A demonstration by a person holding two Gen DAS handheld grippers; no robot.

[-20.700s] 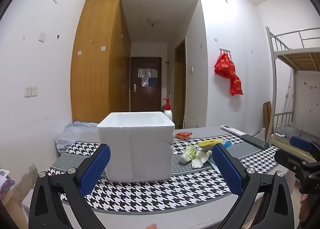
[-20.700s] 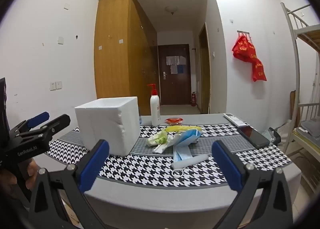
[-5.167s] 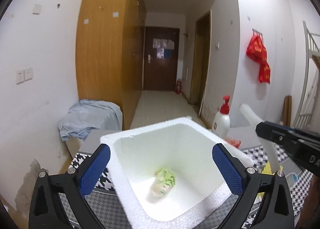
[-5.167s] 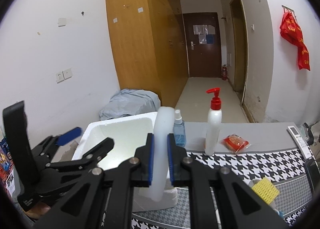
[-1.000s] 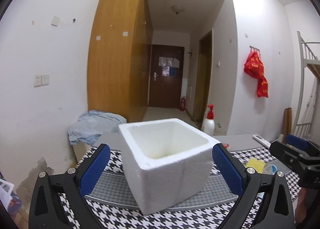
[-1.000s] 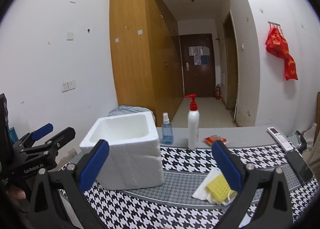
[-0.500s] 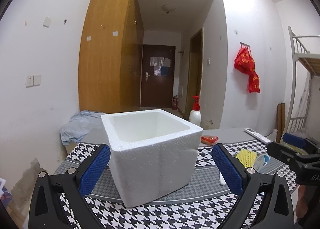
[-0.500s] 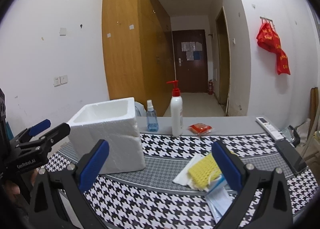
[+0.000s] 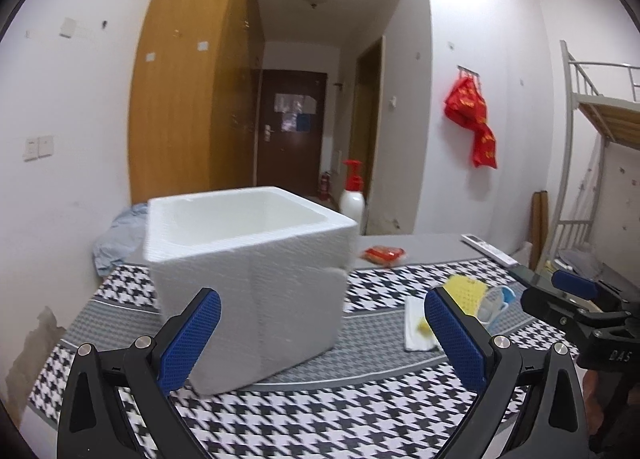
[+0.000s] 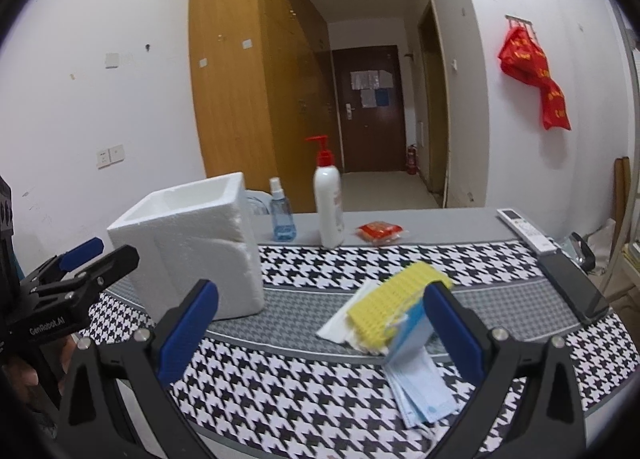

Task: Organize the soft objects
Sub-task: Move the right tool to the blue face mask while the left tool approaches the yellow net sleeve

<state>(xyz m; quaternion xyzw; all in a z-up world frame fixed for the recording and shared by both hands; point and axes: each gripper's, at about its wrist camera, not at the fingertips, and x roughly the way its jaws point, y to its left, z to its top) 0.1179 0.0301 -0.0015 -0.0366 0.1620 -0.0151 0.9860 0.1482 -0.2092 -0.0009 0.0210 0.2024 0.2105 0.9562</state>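
A white foam box [image 9: 248, 275] [image 10: 192, 255] stands open-topped on the houndstooth table cover; its inside is hidden from both views. My left gripper [image 9: 320, 339] hangs open just in front of the box, holding nothing. To the right of the box lies a pile of soft things: a yellow mesh sponge [image 10: 396, 299] [image 9: 466, 287], white tissues [image 10: 352, 319] [image 9: 416, 327] and blue face masks [image 10: 420, 379]. My right gripper [image 10: 322, 333] is open and empty, low over the table just before that pile. Each gripper shows at the edge of the other's view.
At the table's far side stand a white pump bottle [image 10: 329, 211], a small blue spray bottle [image 10: 281, 221] and a red packet [image 10: 380, 233]. A remote [image 10: 524, 233] and a black phone [image 10: 576, 287] lie at the right. A bunk bed frame [image 9: 592, 163] rises further right.
Both grippers have sunk lower and drawn nearer the table. The right one has swung right, closer to the yellow sponge pile; the box now looms larger before the left one.
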